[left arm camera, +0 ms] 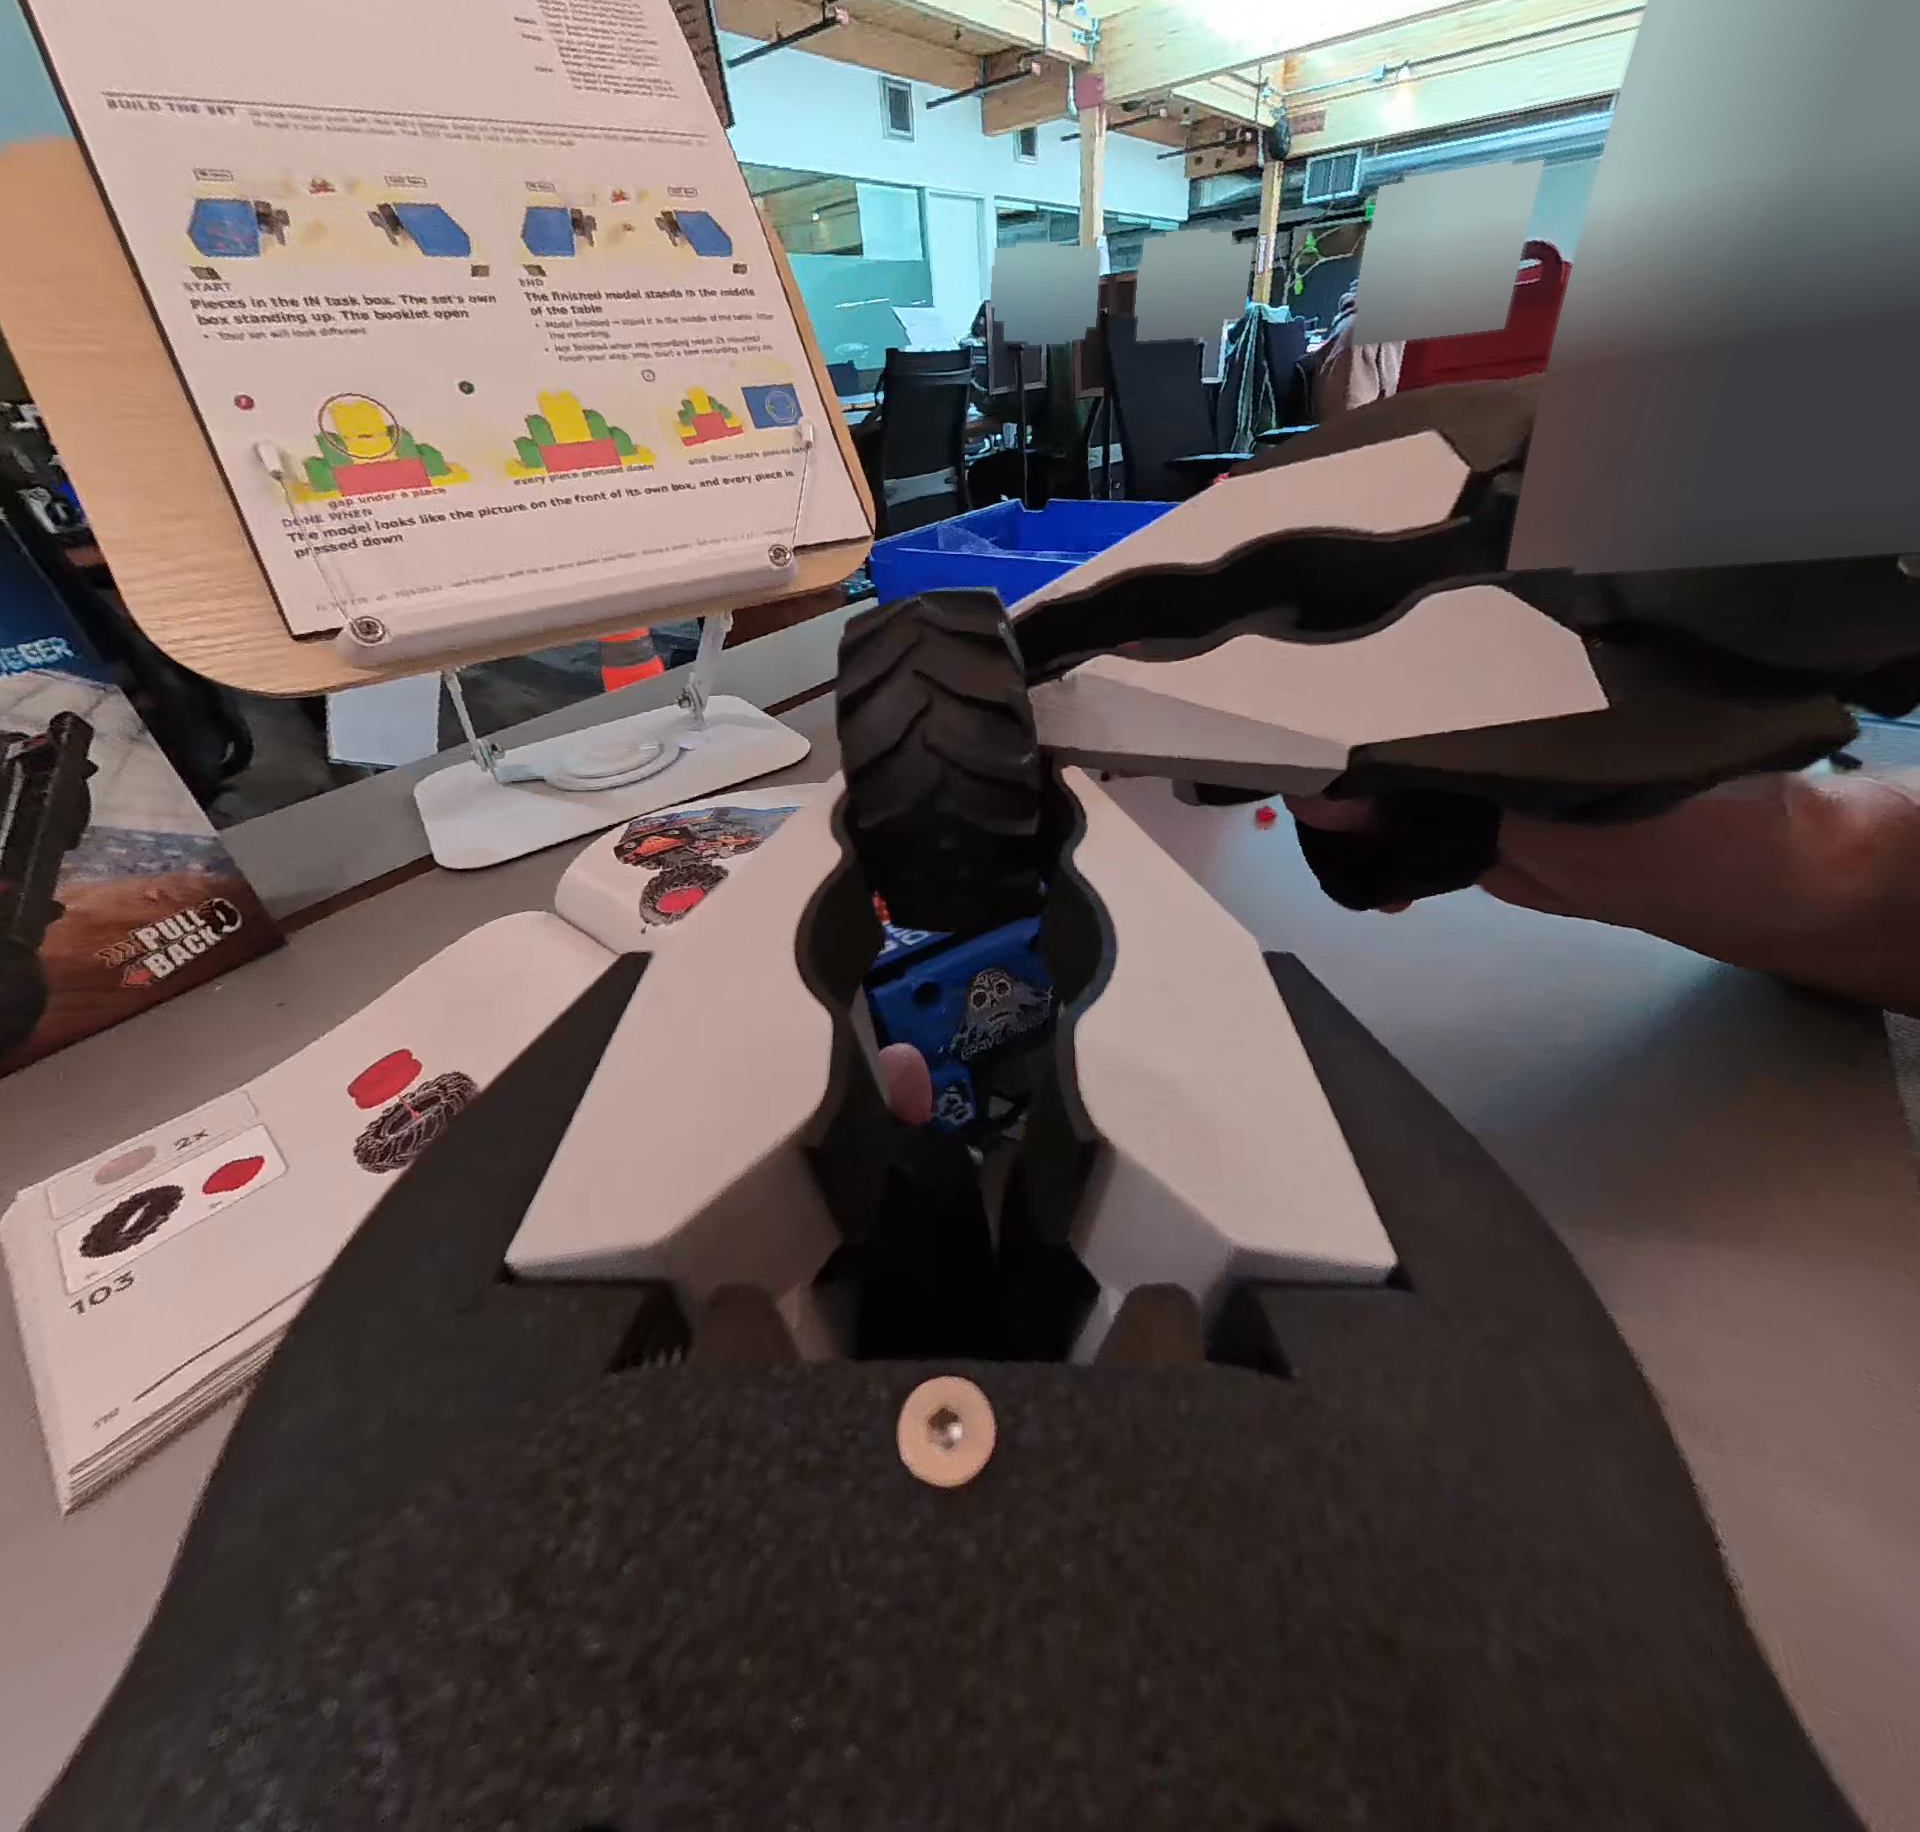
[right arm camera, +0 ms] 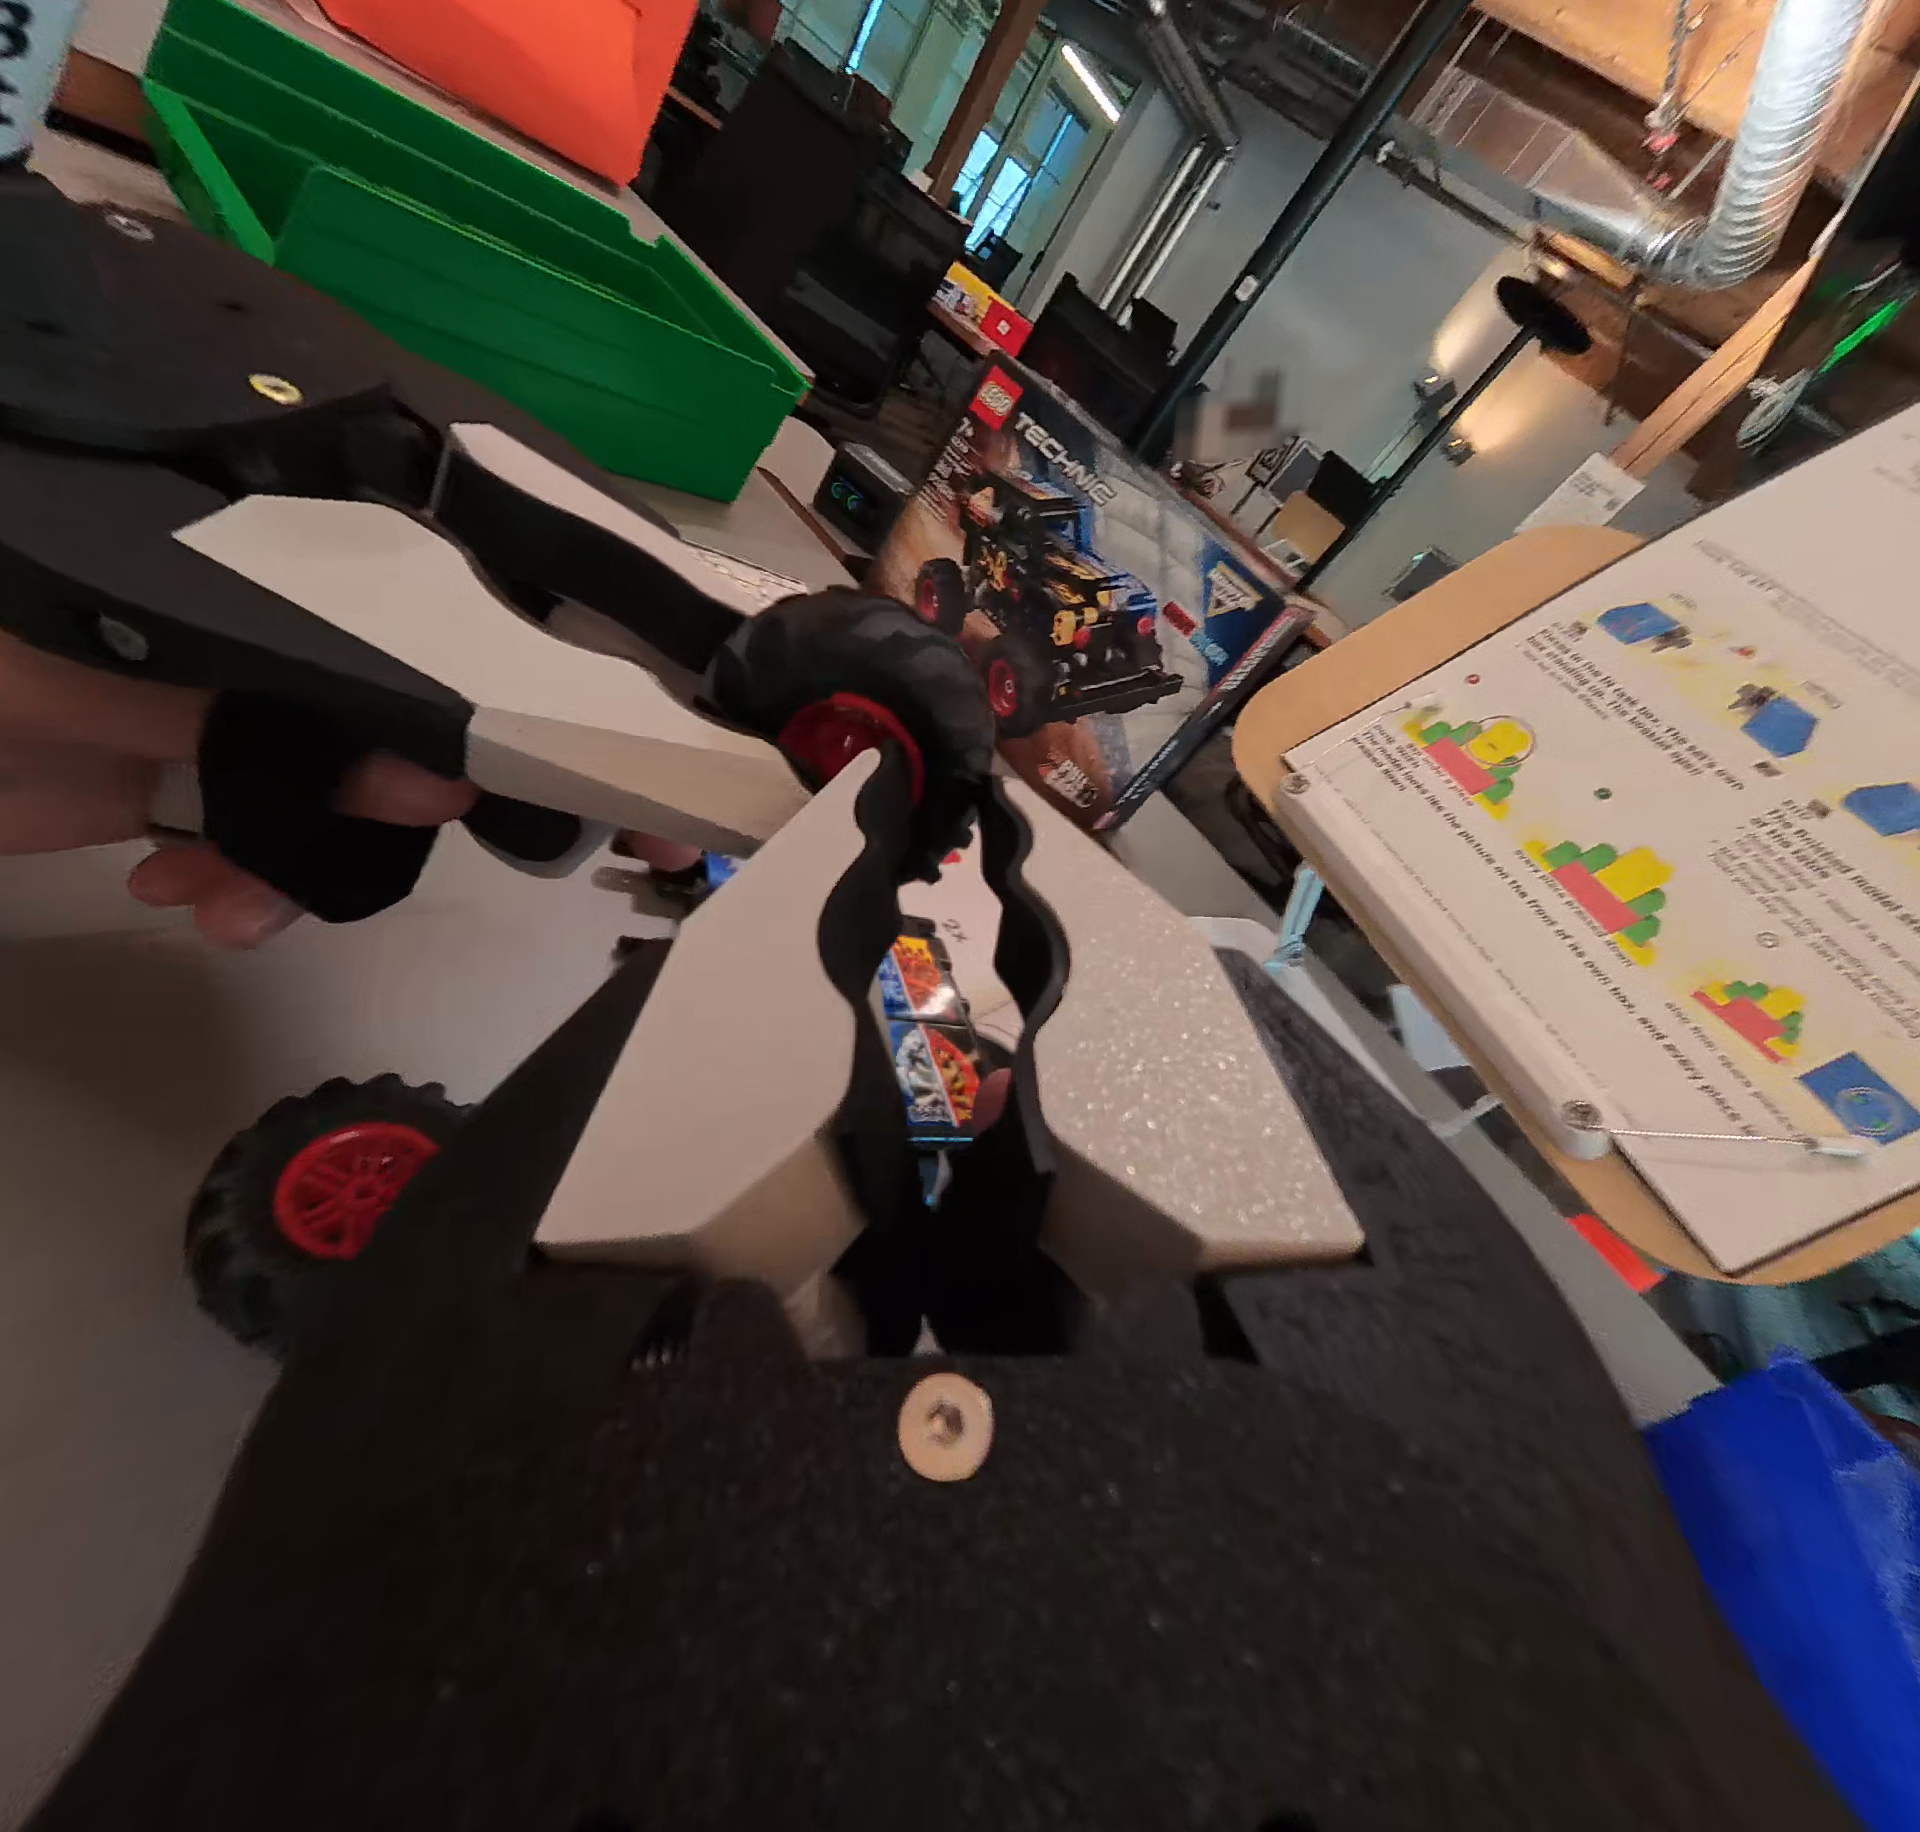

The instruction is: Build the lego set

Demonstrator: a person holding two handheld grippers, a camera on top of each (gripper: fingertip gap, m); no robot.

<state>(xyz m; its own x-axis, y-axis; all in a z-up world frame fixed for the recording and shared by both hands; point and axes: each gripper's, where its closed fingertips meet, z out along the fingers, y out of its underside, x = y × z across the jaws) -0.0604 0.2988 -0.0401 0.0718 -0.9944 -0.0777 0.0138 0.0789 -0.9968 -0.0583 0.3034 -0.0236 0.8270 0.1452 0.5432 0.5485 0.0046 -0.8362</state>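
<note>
Left wrist view: left gripper clamps black tire of blue truck body; right gripper pinches same tire. Booklet open at wheel step.

Right wrist view: spare wheel on table, unmounted. Build looks late-stage, wheels left.

Model body mostly hidden between the left fingers; only a blue stickered patch shows. Second wheel on the worktop half covered by the right gripper body. Set box cut by the left-view edge, blue bin by the right-view edge. Can't tell whether the fingers of the right gripper pinch the tyre or just touch it.
</note>
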